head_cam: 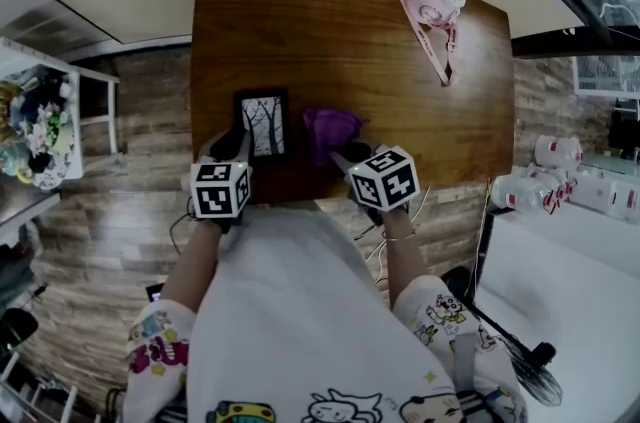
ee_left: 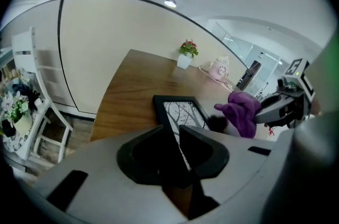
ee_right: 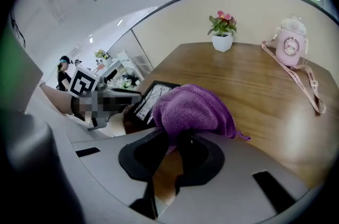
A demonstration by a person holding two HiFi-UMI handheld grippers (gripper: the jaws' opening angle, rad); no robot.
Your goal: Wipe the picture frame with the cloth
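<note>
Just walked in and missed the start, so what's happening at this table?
A person is using a gripper in each hand at a wooden table. The left gripper is clamped on the near edge of a frame. The right gripper holds a purple cloth just to the right of it. Whether the cloth touches the frame isn't clear.

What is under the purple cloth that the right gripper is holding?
Wooden table shows around the purple cloth, held by the right gripper. The cloth covers part of the picture frame; what lies directly beneath it is hidden.
</note>
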